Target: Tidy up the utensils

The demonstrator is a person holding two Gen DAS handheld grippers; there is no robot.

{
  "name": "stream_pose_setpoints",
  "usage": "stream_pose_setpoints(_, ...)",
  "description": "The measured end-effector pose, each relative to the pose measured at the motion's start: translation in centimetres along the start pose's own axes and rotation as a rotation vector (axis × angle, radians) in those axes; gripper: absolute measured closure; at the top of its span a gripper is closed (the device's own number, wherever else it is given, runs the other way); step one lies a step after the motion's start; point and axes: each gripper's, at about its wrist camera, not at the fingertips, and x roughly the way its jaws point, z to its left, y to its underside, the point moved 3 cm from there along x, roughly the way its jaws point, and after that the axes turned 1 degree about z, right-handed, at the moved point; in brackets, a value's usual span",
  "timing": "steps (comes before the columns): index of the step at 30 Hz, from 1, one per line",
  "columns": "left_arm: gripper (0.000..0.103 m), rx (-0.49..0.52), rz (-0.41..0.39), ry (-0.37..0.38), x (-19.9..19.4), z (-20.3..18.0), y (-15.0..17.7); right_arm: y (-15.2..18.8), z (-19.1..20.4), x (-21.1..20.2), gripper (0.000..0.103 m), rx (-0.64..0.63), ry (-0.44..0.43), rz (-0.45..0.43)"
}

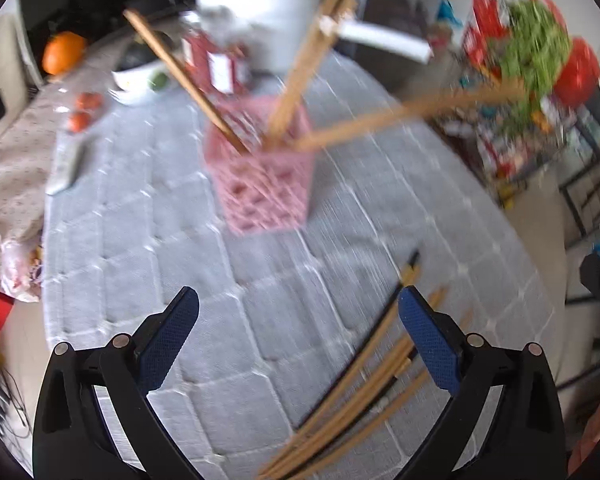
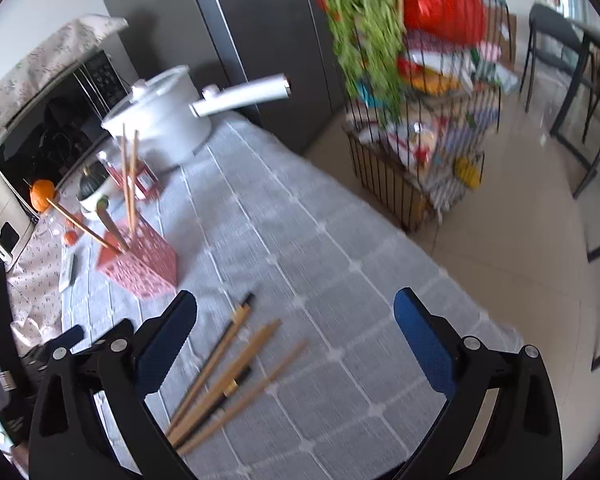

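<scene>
A pink lattice holder [image 1: 262, 184] stands on the grey quilted cloth [image 1: 148, 200] with several wooden chopsticks [image 1: 296, 84] sticking out of it at angles. More chopsticks [image 1: 360, 392], wooden and black, lie loose on the cloth near the front. My left gripper [image 1: 298, 312] hangs open above the cloth, its right finger over the loose pile, nothing between its pads. In the right wrist view the same holder [image 2: 140, 264] sits at the left and the loose chopsticks [image 2: 228, 380] lie between the wide-open fingers of my right gripper [image 2: 296, 312], which touches none of them.
A white lidded pot [image 2: 160, 120] with a long handle stands behind the holder, beside a red carton [image 2: 140, 176], a bowl [image 2: 94, 196] and an orange [image 2: 42, 194]. A microwave [image 2: 48, 136] is at far left. A wire rack [image 2: 420, 140] of goods stands off the table's right edge.
</scene>
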Motion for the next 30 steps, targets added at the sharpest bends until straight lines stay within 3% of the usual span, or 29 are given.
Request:
stream_pose_setpoints(2,0.010,0.024,0.029,0.017,1.2,-0.9,0.3,0.5,-1.0,0.7,0.007,0.039,-0.019,0.062)
stream_pose_setpoints(7,0.037,0.050,0.104,0.081,3.9,-2.8,1.2,1.3,-2.7,2.4,0.007,0.122,-0.077,0.177)
stream_pose_setpoints(11,0.047,0.092,0.143,0.089,5.3,-3.9,2.1,1.8,-4.3,3.2,0.007,0.194,-0.104,0.234)
stream_pose_setpoints(16,0.062,0.084,0.109,0.116,6.2,-4.9,1.3,2.2,-5.6,4.2,0.007,0.268,-0.134,0.290)
stream_pose_setpoints(19,0.062,0.087,0.065,0.094,6.5,-5.7,0.6,2.3,-5.9,4.3,0.007,0.291,-0.145,0.303)
stream_pose_setpoints(23,0.066,0.141,0.063,0.046,7.7,-7.1,0.8,2.2,-6.2,4.4,0.007,0.287,-0.136,0.299)
stream_pose_setpoints(25,0.088,0.181,0.076,0.065,7.4,-7.7,1.0,2.3,-6.4,4.7,0.007,0.291,-0.135,0.312)
stream_pose_setpoints(27,0.102,0.202,0.121,0.083,7.2,-7.9,1.3,2.5,-6.6,4.9,0.007,0.302,-0.138,0.326)
stream_pose_setpoints(30,0.103,0.237,0.171,0.104,6.6,-8.3,2.3,2.7,-6.8,5.3,0.007,0.321,-0.141,0.345)
